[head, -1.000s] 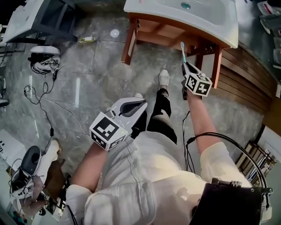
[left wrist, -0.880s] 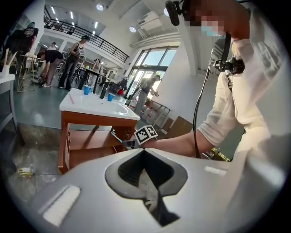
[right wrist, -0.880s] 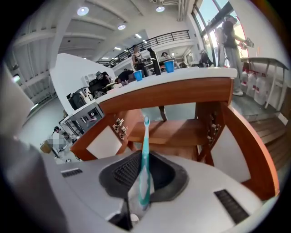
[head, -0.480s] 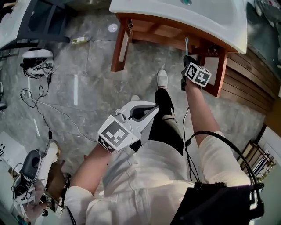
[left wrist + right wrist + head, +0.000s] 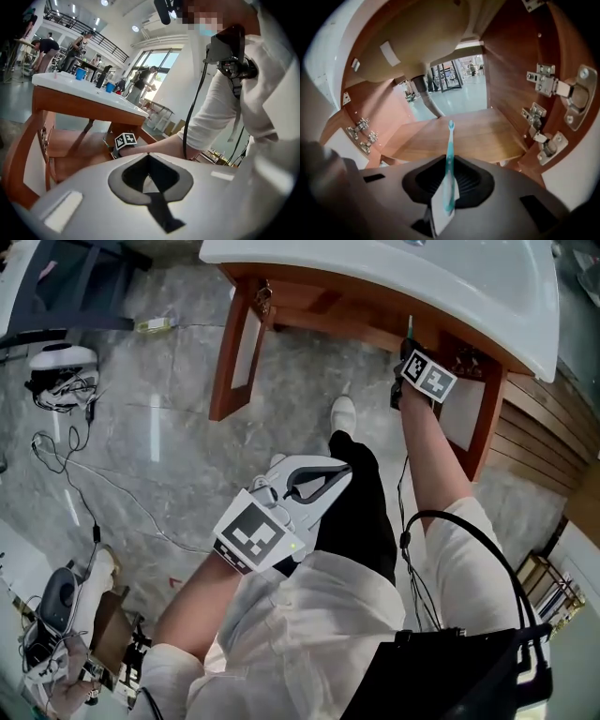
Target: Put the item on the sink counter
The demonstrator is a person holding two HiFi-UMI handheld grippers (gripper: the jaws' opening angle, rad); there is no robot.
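Note:
A teal toothbrush stands upright between the jaws of my right gripper, which is shut on its handle. In the head view the right gripper is held just under the front edge of the white sink counter, and the toothbrush tip pokes up against the wooden frame. The right gripper view looks into the vanity, below the basin's underside. My left gripper hangs low by the person's thigh, jaws together with nothing in them; its own view shows the shut left gripper pointing at the vanity.
The wooden vanity has a leg at the left, a shelf inside and metal hinges on its right wall. A drain pipe drops from the basin. Cables lie on the marble floor. A slatted wooden panel stands at the right.
The person has stepped closer to the vanity. My right gripper has carried the toothbrush forward, up under the counter's front edge. My left gripper has stayed by the thigh.

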